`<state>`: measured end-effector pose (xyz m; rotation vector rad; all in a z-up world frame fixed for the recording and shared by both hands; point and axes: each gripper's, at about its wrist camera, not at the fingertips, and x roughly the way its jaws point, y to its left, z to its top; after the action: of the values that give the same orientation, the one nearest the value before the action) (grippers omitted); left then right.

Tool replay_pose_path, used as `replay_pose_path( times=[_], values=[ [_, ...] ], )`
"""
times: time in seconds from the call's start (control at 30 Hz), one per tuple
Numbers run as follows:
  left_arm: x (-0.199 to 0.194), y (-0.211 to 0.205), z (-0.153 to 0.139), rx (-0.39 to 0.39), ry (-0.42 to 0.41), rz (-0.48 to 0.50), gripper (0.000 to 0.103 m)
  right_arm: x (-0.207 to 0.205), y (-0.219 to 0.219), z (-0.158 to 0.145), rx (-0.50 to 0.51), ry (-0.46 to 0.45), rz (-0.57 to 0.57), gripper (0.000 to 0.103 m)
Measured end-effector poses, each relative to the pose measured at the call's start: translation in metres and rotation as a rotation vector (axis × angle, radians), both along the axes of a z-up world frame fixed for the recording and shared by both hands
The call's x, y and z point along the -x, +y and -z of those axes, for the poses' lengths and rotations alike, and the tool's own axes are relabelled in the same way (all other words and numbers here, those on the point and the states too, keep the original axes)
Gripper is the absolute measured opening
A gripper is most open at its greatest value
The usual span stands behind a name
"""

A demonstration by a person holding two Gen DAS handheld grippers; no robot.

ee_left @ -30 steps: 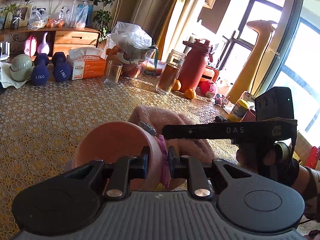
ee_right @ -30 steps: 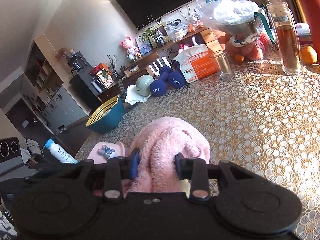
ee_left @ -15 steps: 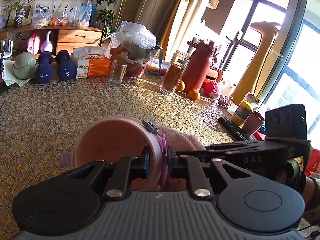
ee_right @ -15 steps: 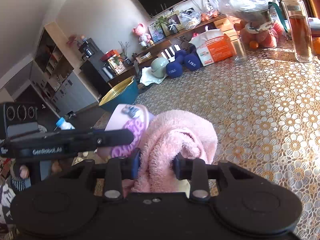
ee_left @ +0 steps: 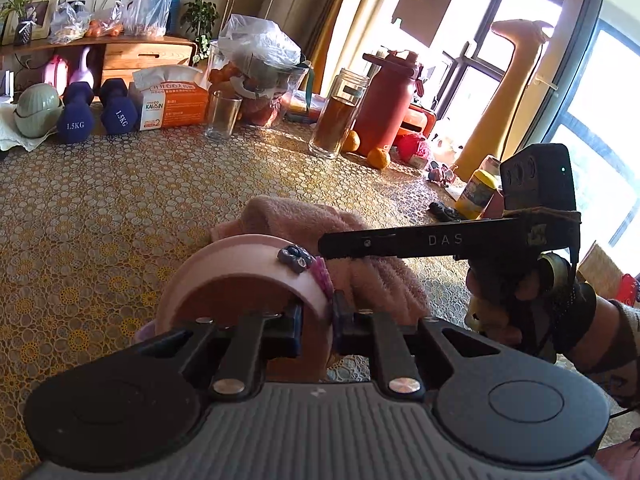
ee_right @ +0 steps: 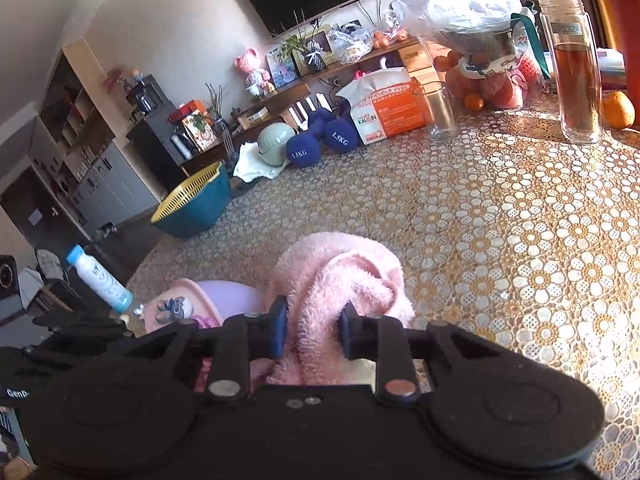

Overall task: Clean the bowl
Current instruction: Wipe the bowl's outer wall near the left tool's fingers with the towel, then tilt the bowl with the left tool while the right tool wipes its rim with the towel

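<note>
The left gripper (ee_left: 316,322) is clamped on the rim of the pink bowl (ee_left: 240,280), tilted on the table (ee_left: 100,208). At its 3 o'clock, the right gripper (ee_right: 313,326) has just been closing and squeezes the pink towel (ee_right: 340,272).

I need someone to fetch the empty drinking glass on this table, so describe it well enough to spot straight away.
Look to the far edge of the table with the gold lace-pattern cloth, where an orange and white tissue pack stands beside two blue dumbbells. The empty drinking glass stands just right of that pack. Unlike the taller lidless jar further right, which holds brown liquid, it is short, clear and empty.
</note>
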<state>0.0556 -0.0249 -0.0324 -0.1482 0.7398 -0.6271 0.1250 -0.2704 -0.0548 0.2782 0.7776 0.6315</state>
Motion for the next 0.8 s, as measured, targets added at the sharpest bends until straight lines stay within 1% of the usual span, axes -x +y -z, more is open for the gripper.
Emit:
replay_pose_path(
  times=[0.1, 0.17, 0.23, 0.33, 0.4, 0.47, 0.57, 0.7, 0.8],
  values=[
    [0.008, 0.003, 0.004, 0.014, -0.002, 0.006, 0.013, 0.001, -0.006, -0.002, 0.036, -0.024, 0.013, 0.022],
    [0.012, 0.004, 0.005, 0.006, -0.009, 0.014, 0.013, 0.002, -0.009, -0.01, 0.024, -0.045, -0.002, 0.022],
    [0.015, 0.006, 0.007, 0.006, -0.005, 0.023, 0.013, 0.006, -0.004, -0.023, 0.003, -0.081, -0.067, 0.022],
    [0.018, 0.008, 0.01, 0.0, -0.003, 0.045, 0.013, 0.014, 0.015, -0.036, 0.022, -0.126, -0.2, 0.022],
    [0.02, 0.009, 0.011, -0.007, -0.004, 0.059, 0.013, 0.019, 0.033, -0.04, 0.084, -0.164, -0.28, 0.023],
    [0.022, 0.01, 0.013, -0.016, -0.009, 0.063, 0.013, 0.017, 0.044, -0.04, 0.123, -0.169, -0.316, 0.025],
    [0.024, 0.013, 0.016, -0.011, -0.013, 0.064, 0.012, 0.005, 0.053, -0.034, 0.167, -0.146, -0.309, 0.026],
    [0.026, 0.018, 0.019, 0.008, -0.011, 0.06, 0.012, -0.011, 0.058, -0.013, 0.175, -0.068, -0.284, 0.026],
    [0.027, 0.024, 0.022, 0.019, -0.008, 0.059, 0.012, -0.013, 0.064, 0.004, 0.224, -0.027, -0.302, 0.023]
  ],
)
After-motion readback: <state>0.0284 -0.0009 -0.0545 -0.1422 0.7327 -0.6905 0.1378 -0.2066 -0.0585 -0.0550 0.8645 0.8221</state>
